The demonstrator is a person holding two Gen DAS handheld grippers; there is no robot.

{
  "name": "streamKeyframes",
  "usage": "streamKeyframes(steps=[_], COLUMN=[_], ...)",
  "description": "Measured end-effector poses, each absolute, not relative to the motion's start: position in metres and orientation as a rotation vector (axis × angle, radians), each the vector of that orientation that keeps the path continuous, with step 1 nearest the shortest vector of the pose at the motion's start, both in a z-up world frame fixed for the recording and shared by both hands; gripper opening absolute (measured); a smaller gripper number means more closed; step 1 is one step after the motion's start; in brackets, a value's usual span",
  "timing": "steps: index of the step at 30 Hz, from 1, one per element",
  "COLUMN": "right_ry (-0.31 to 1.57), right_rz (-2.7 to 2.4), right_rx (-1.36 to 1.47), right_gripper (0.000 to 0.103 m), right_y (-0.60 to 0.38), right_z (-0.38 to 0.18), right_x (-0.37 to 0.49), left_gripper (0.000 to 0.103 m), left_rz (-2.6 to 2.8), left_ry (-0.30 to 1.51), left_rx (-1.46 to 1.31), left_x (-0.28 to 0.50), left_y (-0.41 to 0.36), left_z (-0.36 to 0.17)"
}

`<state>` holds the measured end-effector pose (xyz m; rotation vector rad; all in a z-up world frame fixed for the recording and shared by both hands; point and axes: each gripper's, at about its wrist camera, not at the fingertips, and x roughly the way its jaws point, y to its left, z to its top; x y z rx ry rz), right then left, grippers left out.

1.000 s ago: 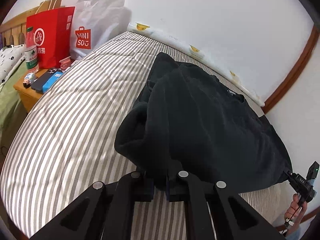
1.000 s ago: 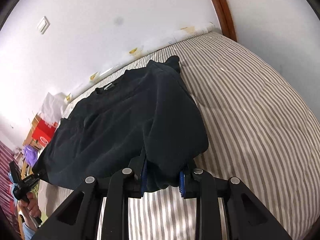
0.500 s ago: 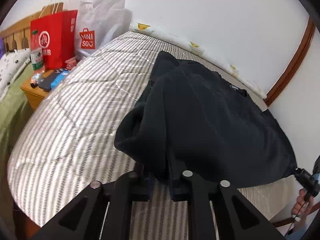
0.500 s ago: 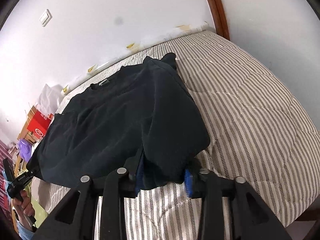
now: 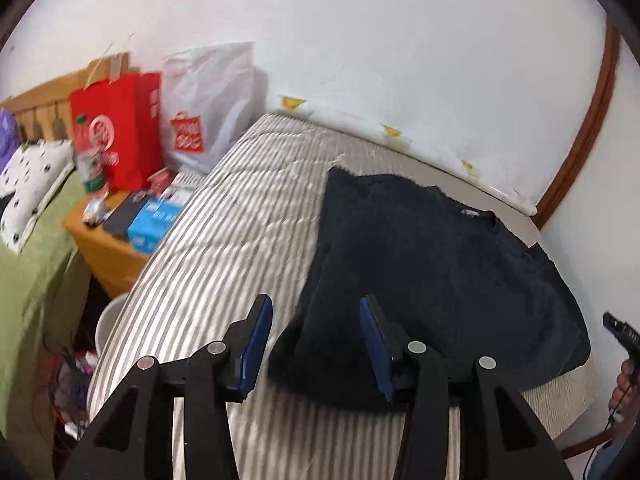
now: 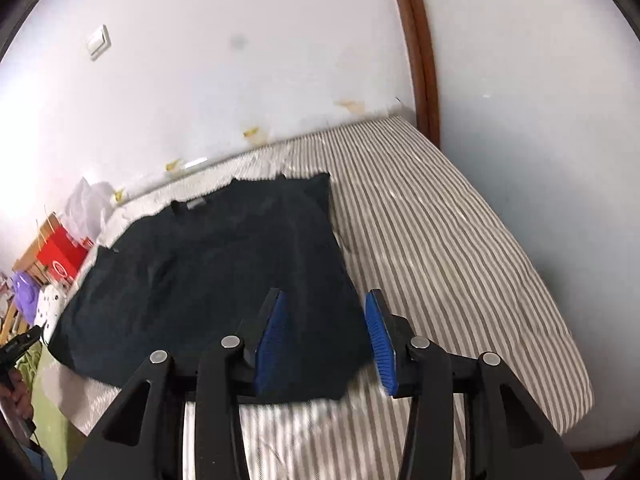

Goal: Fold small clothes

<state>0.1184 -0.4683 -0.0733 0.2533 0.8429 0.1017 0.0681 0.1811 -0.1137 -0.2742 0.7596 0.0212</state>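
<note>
- Item: dark top [image 5: 440,264], lying on the striped bed [image 5: 248,240], its neckline toward the wall; one side already turned in over the body, making a straight edge along the bedding.
- Left hand-held gripper [image 5: 316,344]: jaws opening, blue pads clear of the cloth; the near corner of the top lies below and between them, not gripped.
- Right hand-held gripper [image 6: 326,338]: jaws likewise opening, released; the hem of the top sits under the gap, untouched by the pads.
- Progress, as judged: early folds laid and let go; the garment remains broad, so further folds toward a compact bundle appear outstanding.
- Surroundings: red bag [image 5: 116,128] and white bag [image 5: 208,100] beyond the bed.
</note>
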Motion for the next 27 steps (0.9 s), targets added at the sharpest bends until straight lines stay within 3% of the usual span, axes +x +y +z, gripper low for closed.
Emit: streamKeyframes(steps=[15,27], right_ry=[0.916,1.023], right_rz=[0.175,0.166], right_rx=[0.062,0.040], right_gripper=[0.049,0.050], right_y=[-0.393,-0.386], right_z=[-0.081,-0.124], right_x=[0.245,0.319], left_gripper=[0.043,0.043], left_rz=[-0.071,-0.086], left_ry=[0.866,0.979], left_rx=[-0.113,-0.031], left_x=[0.219,0.277], left_y=[0.120,0.112], left_z=[-0.125,-0.159])
